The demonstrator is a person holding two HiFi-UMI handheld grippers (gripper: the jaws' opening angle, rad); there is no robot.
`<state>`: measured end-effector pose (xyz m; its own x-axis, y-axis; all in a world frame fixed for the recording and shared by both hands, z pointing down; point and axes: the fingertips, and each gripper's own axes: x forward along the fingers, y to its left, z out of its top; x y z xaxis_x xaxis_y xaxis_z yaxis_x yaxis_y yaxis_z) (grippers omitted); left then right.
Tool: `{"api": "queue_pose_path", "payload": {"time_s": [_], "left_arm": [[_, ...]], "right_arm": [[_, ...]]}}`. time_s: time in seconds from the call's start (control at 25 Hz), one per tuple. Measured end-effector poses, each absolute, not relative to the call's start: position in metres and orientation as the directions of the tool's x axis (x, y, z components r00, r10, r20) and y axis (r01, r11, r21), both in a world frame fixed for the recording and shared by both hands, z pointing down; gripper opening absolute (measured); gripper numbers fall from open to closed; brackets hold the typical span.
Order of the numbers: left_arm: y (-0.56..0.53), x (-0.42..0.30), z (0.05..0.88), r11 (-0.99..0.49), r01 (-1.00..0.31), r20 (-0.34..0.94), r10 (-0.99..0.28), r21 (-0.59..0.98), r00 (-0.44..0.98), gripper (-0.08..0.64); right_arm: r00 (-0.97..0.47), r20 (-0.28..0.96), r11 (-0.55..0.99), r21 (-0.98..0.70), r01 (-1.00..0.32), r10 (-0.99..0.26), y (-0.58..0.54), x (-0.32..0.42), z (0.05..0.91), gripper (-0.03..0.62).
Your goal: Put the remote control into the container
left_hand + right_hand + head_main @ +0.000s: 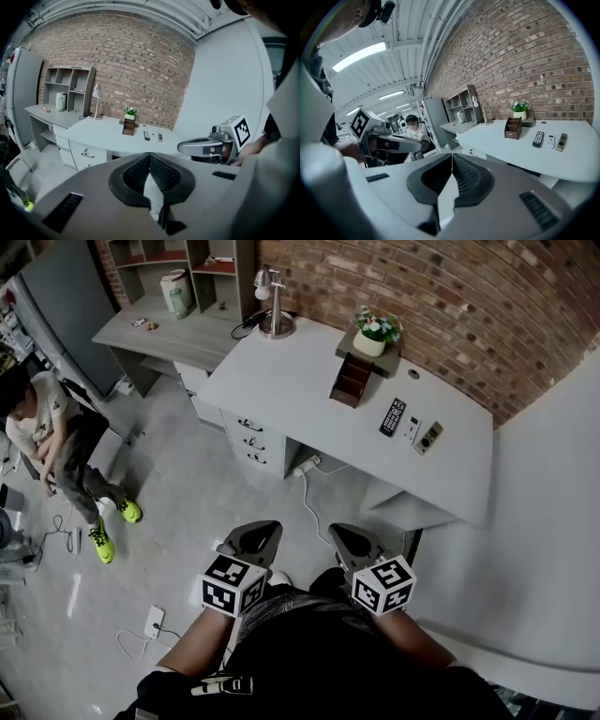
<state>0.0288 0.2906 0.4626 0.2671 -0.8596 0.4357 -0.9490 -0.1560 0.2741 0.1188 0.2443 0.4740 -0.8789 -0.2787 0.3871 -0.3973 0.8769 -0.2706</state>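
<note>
A black remote control (393, 416) lies on the grey desk (281, 381), far ahead of both grippers. Beside it lie a small white remote (411, 429) and a grey one (428, 438). The brown open-topped container (352, 379) stands just left of them, in front of a potted plant (375, 334). My left gripper (255, 531) and right gripper (350, 532) hover side by side over the floor, close to my body, both shut and empty. The left gripper view has the shut jaws (150, 157) pointing toward the remote (146, 135) and container (128, 128). The right gripper view shows its shut jaws (452, 157), the remote (538, 138) and container (513, 128).
A desk lamp (274, 306) stands at the desk's back left. A power strip (305, 467) and cable hang by the drawers (251, 442). A person (47, 442) sits at the far left, with cables on the floor. A white wall (553, 521) runs along the right.
</note>
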Motion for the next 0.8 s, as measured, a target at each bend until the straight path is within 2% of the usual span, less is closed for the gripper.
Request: {"api": "queue_pose_path", "payload": {"time_s": [0.32, 0.52, 0.8], "left_arm": [[0.261, 0.012, 0.476, -0.158, -0.948, 0.465, -0.841, 0.277, 0.276, -0.006], [0.224, -0.006, 0.473, -0.159, -0.949, 0.464, -0.842, 0.273, 0.274, -0.006], [0.15, -0.04, 0.464, -0.164, -0.96, 0.477, -0.841, 0.226, 0.256, -0.006]], "right_arm": [[-0.878, 0.38, 0.851, -0.316, -0.42, -0.292, 0.208, 0.099, 0.486, 0.008], [-0.87, 0.361, 0.816, -0.35, -0.459, -0.335, 0.151, 0.083, 0.49, 0.008], [-0.878, 0.359, 0.811, -0.378, -0.446, -0.316, 0.076, 0.045, 0.49, 0.008]]}}
